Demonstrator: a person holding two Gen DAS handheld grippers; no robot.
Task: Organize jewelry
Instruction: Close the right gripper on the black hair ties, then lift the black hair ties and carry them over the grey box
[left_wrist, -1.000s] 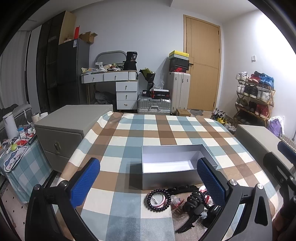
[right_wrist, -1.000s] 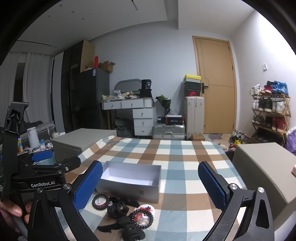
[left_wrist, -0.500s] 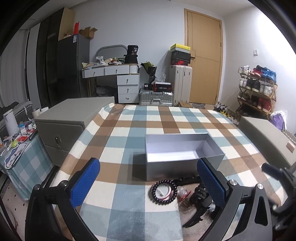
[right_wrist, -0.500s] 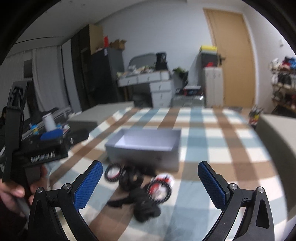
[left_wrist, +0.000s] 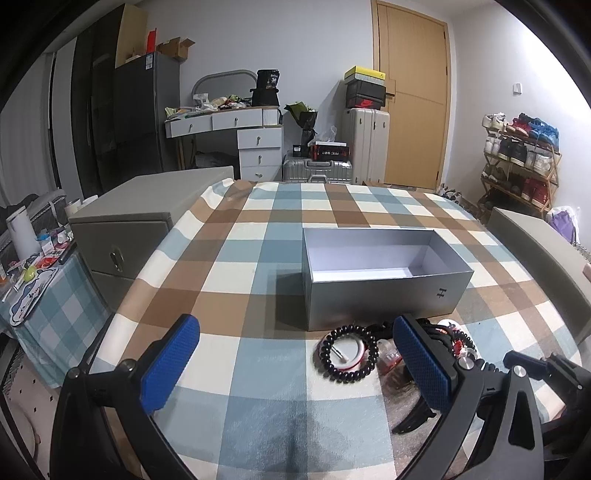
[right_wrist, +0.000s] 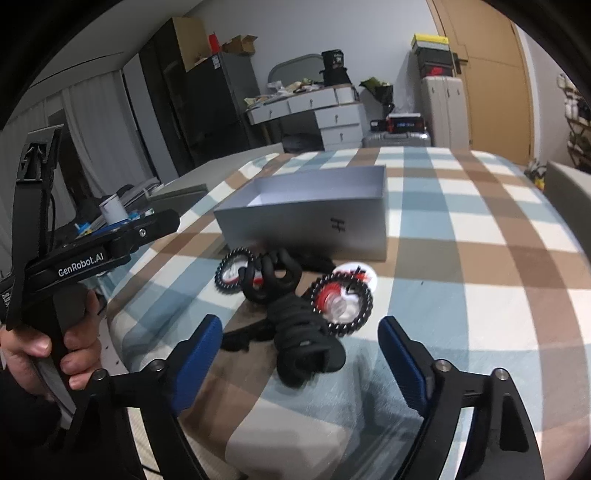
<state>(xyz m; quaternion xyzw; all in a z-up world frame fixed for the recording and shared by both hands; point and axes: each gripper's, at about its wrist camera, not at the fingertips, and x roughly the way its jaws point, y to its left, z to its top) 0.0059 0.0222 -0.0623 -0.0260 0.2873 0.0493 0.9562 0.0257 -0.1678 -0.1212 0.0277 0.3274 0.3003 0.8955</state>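
An open, empty grey box (left_wrist: 380, 275) (right_wrist: 314, 218) stands on the checked tablecloth. In front of it lies a pile of jewelry: a black bead bracelet on a white disc (left_wrist: 347, 354) (right_wrist: 233, 271), a second bead bracelet on a red and white disc (right_wrist: 341, 302) (left_wrist: 458, 338), and black claw hair clips (right_wrist: 291, 314). My left gripper (left_wrist: 295, 363) is open and empty, above the cloth left of the pile. My right gripper (right_wrist: 299, 360) is open and empty, low over the hair clips.
The checked table (left_wrist: 240, 258) has grey cabinets on the left (left_wrist: 129, 221) and the right (left_wrist: 535, 240). A cluttered side table (left_wrist: 33, 269) stands at far left. A desk, suitcases, a door and a shoe rack stand behind.
Both grippers have tilted down and moved closer to the table. The right gripper has come down over the hair clips and its jaws have narrowed somewhat. Nothing has been picked up.
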